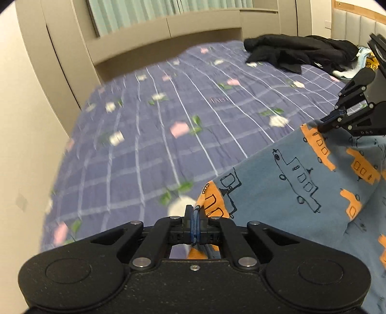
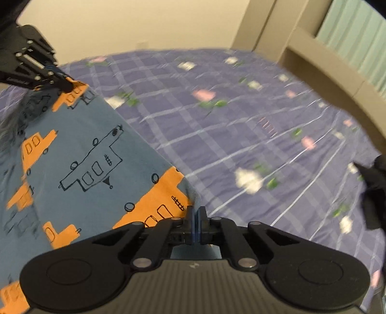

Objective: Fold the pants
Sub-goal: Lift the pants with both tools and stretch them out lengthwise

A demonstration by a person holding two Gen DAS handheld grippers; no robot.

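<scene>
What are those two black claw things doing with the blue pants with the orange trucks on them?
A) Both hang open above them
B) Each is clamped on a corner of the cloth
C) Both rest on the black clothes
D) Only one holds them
B: the left gripper and right gripper each pinch an edge of the pants, stretched between them over the bed.

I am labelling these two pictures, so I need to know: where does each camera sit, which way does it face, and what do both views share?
Left wrist: sits on the left gripper, looks along its shut jaws across the bed toward the curtain; the right gripper shows at the right edge.
Right wrist: sits on the right gripper, faces over the bed toward a wall; the left gripper shows upper left.
Shared: the blue pants, held at two corners, the bedspread and black clothes.
</scene>
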